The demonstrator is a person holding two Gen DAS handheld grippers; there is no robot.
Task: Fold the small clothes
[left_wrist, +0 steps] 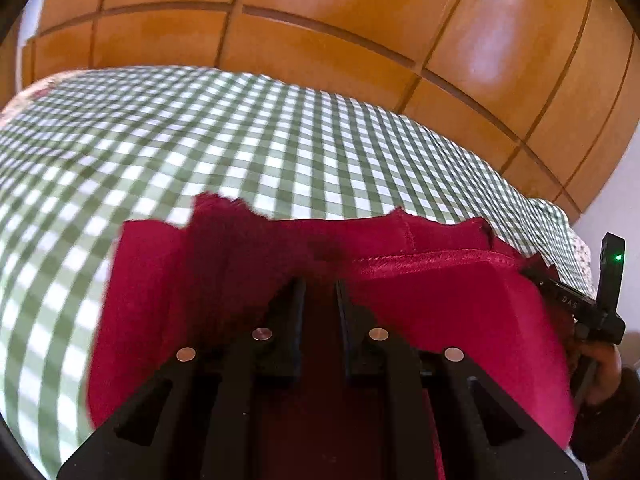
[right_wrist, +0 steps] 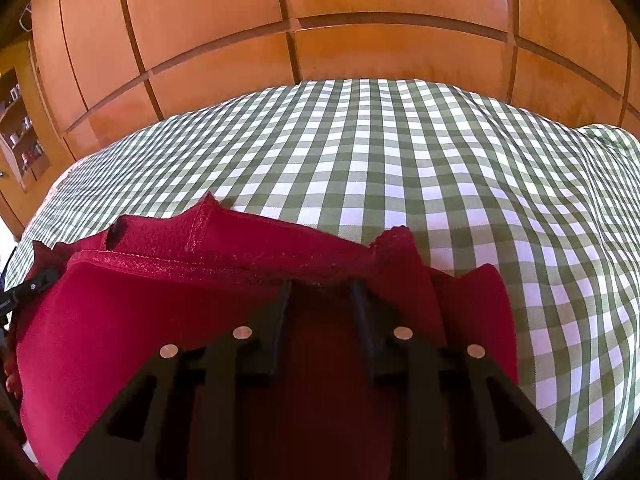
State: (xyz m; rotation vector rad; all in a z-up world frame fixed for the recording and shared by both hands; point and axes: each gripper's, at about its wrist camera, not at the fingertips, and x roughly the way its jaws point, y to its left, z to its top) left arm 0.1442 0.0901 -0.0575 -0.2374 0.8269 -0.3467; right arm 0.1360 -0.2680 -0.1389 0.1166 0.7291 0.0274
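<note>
A small red fleece garment (left_wrist: 440,312) lies on a green-and-white checked cloth (left_wrist: 240,148). My left gripper (left_wrist: 320,280) is shut on the garment's near hem, its fingertips buried in the fabric. My right gripper (right_wrist: 320,284) is shut on the same red garment (right_wrist: 140,320) further right along the hem. Both hold the hem lifted, so the cloth hangs in front of the fingers. The right gripper's body (left_wrist: 592,308) shows at the right edge of the left wrist view. The garment's far edge is ragged and rests on the checked cloth (right_wrist: 440,160).
A wall of orange wooden cupboard doors (left_wrist: 320,20) stands behind the bed or table, also in the right wrist view (right_wrist: 360,0). A small shelf with jars (right_wrist: 20,136) is at the far left. Checked cloth extends to the left and right of the garment.
</note>
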